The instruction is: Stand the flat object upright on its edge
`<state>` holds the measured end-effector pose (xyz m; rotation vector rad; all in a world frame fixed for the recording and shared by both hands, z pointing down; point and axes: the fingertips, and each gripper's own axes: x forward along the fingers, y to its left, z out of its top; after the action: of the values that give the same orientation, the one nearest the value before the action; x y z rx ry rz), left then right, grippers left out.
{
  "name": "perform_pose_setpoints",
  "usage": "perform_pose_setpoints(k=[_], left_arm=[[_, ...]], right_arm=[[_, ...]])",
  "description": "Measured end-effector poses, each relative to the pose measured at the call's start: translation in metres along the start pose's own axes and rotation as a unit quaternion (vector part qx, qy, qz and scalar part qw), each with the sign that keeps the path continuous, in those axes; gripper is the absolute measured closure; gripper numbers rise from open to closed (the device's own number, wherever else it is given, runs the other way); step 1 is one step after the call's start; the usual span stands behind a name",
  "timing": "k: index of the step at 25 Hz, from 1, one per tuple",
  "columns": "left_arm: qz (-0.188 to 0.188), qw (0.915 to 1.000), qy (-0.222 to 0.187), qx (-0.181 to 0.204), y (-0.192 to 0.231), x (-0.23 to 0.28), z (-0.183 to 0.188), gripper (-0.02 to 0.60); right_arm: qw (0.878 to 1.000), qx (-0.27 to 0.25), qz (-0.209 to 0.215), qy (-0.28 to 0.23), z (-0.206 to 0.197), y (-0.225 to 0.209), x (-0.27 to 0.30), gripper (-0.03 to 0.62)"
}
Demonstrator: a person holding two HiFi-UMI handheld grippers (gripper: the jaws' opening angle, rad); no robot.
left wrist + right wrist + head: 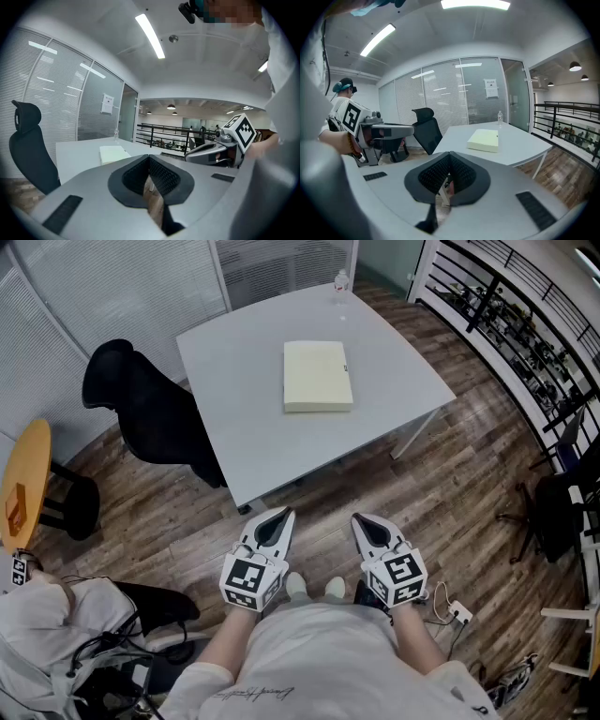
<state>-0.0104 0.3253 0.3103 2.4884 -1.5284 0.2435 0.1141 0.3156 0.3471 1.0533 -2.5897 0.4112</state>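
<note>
- We stand back from the work, both tools low at six o'clock. The left gripper (pixel 278 517) has its fingers (pixel 164 177) clenched on nothing, and the right gripper (pixel 363 521) is pinched together, empty too.
- Up at twelve o'clock the pale yellow, flat rectangular slab (pixel 318 376) lies broad face down near the middle of the smooth light-grey desk (pixel 234 371), untouched.
- First worry: it sits flush, with only a low side wall to catch. If we push with clenched fingers, we reckon it skates across that slick top instead of tipping.
- A slide toward one o'clock would send it at the small clear plastic bottle (pixel 340 282) on the far rim.
- Second worry: the edge is narrow. Let go too early and it likely flops flat again.
- Textures: the slab looks matt and crisp-cornered, stiff like a box or pad; which one, we cannot tell. The finger pads are dark and ribbed, good for friction.
- The black mesh-backed office chair (pixel 141 399) stands at nine o'clock, beside the desk.
</note>
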Motion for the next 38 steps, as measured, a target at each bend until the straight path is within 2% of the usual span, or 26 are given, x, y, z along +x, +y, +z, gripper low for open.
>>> perform_pose_setpoints(k=[17, 22, 28, 38], left_arm=[[0.020, 0.9998, -0.005, 0.007, -0.010, 0.035, 0.019, 0.568], [0.028, 0.9994, 0.008, 0.019, -0.019, 0.048, 0.019, 0.568], [0.036, 0.9993, 0.001, -0.012, -0.034, 0.052, 0.019, 0.569], [0.055, 0.9984, -0.006, -0.009, -0.030, 0.057, 0.017, 0.569]], right_arm=[[1.000, 0.003, 0.019, -0.022, 0.020, -0.040, 0.001, 0.569], [0.999, -0.004, 0.027, -0.022, 0.022, -0.059, -0.004, 0.569], [0.999, -0.004, 0.040, -0.020, 0.017, -0.072, -0.013, 0.569], [0.999, 0.005, 0.044, -0.012, 0.007, -0.085, -0.010, 0.569]])
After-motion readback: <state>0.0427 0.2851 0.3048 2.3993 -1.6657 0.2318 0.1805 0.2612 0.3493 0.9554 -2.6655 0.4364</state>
